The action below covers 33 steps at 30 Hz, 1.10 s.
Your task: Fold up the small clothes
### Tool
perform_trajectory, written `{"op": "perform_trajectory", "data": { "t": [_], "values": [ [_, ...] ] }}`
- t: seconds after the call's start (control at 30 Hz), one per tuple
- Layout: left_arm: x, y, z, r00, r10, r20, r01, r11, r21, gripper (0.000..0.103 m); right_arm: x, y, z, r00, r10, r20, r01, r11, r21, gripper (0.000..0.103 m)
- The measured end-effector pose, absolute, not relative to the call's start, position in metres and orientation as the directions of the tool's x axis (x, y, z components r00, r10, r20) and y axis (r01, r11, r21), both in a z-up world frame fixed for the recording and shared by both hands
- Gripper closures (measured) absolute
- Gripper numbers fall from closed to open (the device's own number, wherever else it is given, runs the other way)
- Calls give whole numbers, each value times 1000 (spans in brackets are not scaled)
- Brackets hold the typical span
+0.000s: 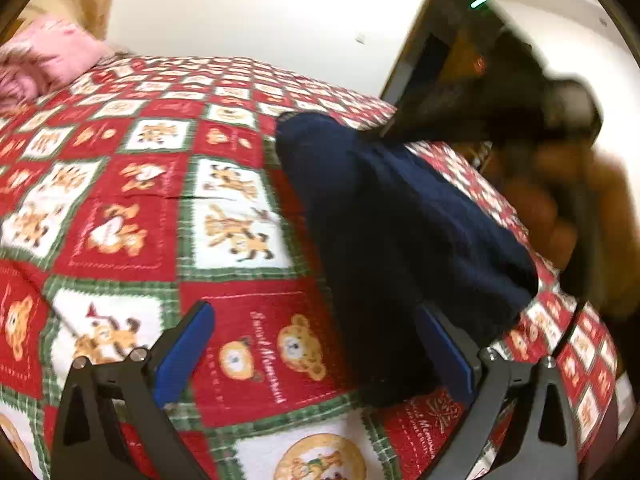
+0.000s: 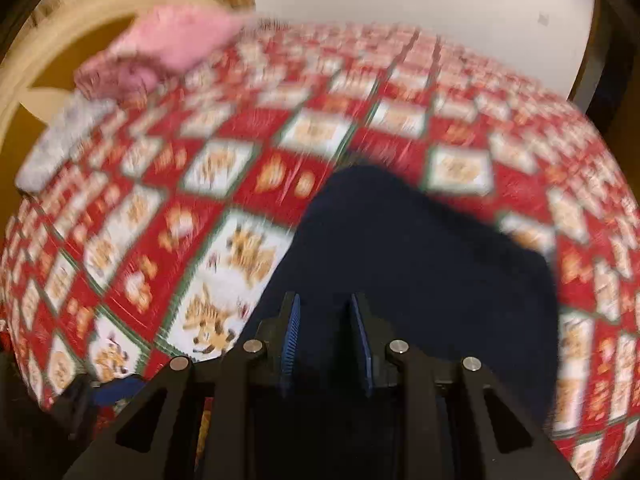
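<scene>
A navy blue garment [image 1: 384, 220] lies in a long strip on the red, white and green bear-print bedspread [image 1: 132, 200]. My left gripper [image 1: 316, 344] is open, low over the bedspread, its right finger at the garment's near end. My right gripper [image 2: 325, 320] has its jaws close together, with the navy garment [image 2: 420, 248] between and under them; the blur hides whether they pinch it. The right gripper and the hand holding it also show in the left wrist view [image 1: 532, 148], above the garment's right side.
A pink fluffy cushion [image 1: 44, 56] sits at the bed's far left corner, also in the right wrist view [image 2: 176, 44]. A grey folded item [image 2: 60, 144] lies at the left edge. A white wall is behind the bed.
</scene>
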<state>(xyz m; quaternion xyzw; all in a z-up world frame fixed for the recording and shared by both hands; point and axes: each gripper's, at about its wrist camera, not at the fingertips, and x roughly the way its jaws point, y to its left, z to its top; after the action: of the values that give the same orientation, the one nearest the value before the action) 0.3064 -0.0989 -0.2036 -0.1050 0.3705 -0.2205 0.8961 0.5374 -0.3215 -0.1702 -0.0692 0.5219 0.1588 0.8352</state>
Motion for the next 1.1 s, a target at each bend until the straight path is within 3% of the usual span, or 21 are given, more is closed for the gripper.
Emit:
{"op": "perform_trajectory", "data": {
  "t": [0.13,0.33,0.43,0.5,0.73,0.83,1.0,1.07,1.1],
  "values": [
    [315,-91,-208,616,-476,-627,272,876,-398,1,551,-317,-191,401,206,-892,-304,949,82,76],
    [311,-86,-211,620,-489,-613,256,865,-431,1,499,-357,-147,516,223,-827,-252,962,102,76],
    [312,-89,-212,612,-491,-620,263,866,-425,1,464,-402,-142,583,121,-803,-125,990,59,74],
    [314,-91,-212,608,-489,-625,268,868,-419,1,449,-438,-165,524,59,-849,-35,998,47,74],
    [318,-98,-213,604,-447,-660,260,893,-368,1,432,-446,-180,539,97,-837,-98,994,52,73],
    [318,-97,-203,618,-420,-664,243,906,-347,1,428,-453,-174,536,144,-832,-129,988,88,65],
    [333,-102,-188,618,-384,-687,245,923,-296,1,415,-476,-163,569,228,-790,-131,974,187,64],
    [344,-104,-181,619,-376,-689,249,927,-282,1,409,-491,-147,624,247,-741,-115,967,226,56],
    [350,-106,-178,621,-370,-690,255,929,-269,1,410,-498,-142,639,244,-729,-100,967,236,46]
  ]
}}
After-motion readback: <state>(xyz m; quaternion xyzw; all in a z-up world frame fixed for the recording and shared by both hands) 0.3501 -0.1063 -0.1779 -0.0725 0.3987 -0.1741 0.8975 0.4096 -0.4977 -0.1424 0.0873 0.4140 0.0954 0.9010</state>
